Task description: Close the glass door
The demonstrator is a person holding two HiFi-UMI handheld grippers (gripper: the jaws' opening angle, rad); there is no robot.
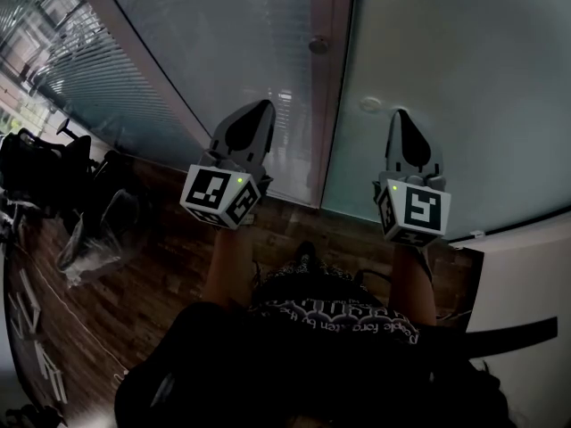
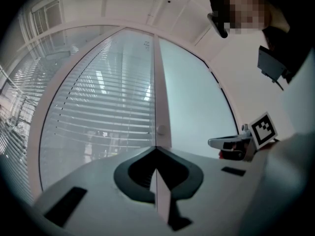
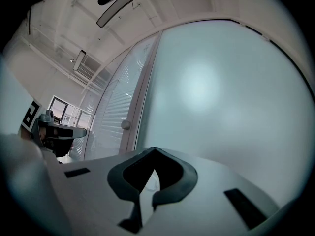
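A frosted glass panel (image 1: 446, 69) stands ahead on the right, and beside it a glass pane with horizontal blinds (image 1: 232, 43). A pale upright frame (image 1: 332, 105) runs between them and carries a small round knob (image 1: 318, 45). The knob also shows in the left gripper view (image 2: 161, 130) and the right gripper view (image 3: 126, 125). A round disc (image 1: 370, 105) sits on the frosted panel. My left gripper (image 1: 265, 105) is shut and empty, short of the blinds pane. My right gripper (image 1: 400, 114) is shut and empty, pointing at the frosted panel (image 3: 211, 92) just below the disc.
Dark office chairs (image 1: 49, 172) stand at the left on the wooden floor (image 1: 161, 275). A white wall or cabinet (image 1: 526, 275) rises at the right. The person's dark clothing (image 1: 339, 346) fills the bottom of the head view.
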